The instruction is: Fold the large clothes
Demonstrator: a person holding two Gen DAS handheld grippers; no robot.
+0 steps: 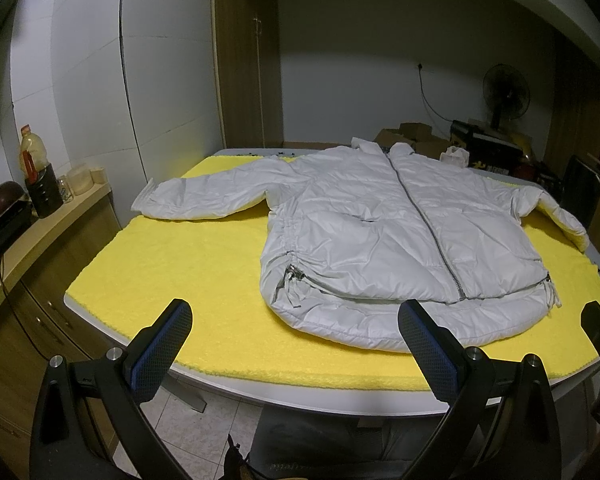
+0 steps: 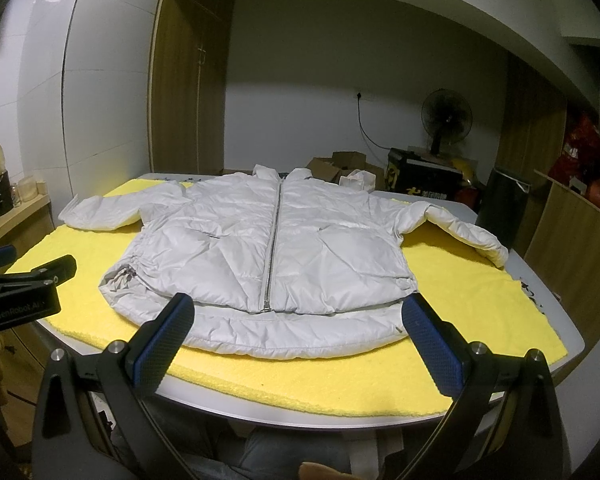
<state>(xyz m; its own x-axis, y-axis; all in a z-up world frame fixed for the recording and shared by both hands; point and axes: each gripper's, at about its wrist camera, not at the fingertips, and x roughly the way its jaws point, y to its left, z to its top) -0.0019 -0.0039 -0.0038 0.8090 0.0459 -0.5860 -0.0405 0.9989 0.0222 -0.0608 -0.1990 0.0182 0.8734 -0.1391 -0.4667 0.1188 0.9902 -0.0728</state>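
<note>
White puffer jacket (image 2: 268,248) flat on yellow mat (image 2: 320,376) (zipped), both tongs gaping

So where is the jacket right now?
In both wrist views, the jacket lies flat, zipped, sleeves spread, on the yellow mat covering the table, just beyond both open claws.

A: Both views are dim, with a greenish cast; the yellow mat (image 1: 204,264) is the brightest patch, lit from above.

B: Heavy fisheye bending at the edges; the 4 corners go black; the tiled wall (image 1: 84,60) shows soft glare.

A: The centre looks fairly sharp; the dark far clutter is grainy and hard to read.
</note>
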